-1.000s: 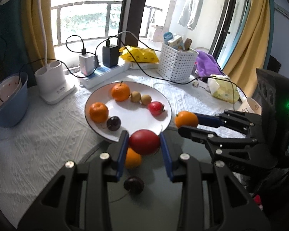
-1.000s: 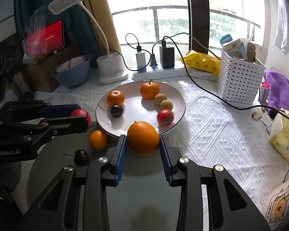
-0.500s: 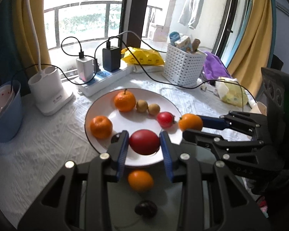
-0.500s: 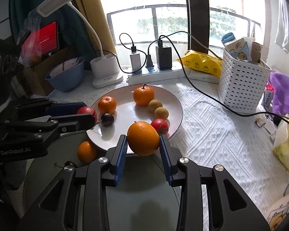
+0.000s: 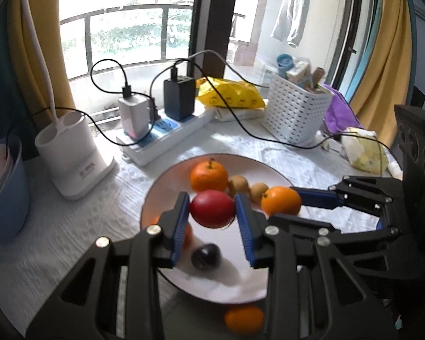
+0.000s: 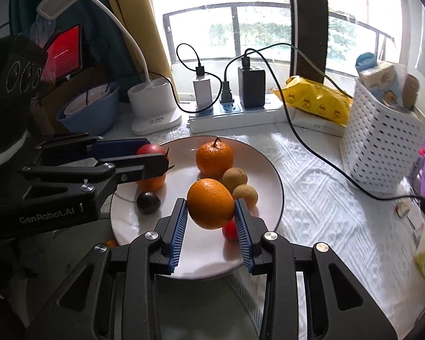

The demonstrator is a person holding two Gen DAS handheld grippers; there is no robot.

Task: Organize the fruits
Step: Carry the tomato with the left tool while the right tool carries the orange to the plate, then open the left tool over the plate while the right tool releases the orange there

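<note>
Left gripper (image 5: 212,209) clamps a red fruit (image 5: 212,209) at frame centre; right gripper (image 6: 211,204) clamps an orange (image 6: 210,203), both over the white plate (image 6: 269,175).

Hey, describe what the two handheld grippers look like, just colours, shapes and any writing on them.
Both are matte black plastic with angular, open-framed linkage arms and silver round screw heads. The left gripper and right gripper each have two fingers lined with ribbed blue pads. White lettering reading GenRobot.AI shows on the left one's side in the right wrist view. No hands or sleeves are visible.
</note>
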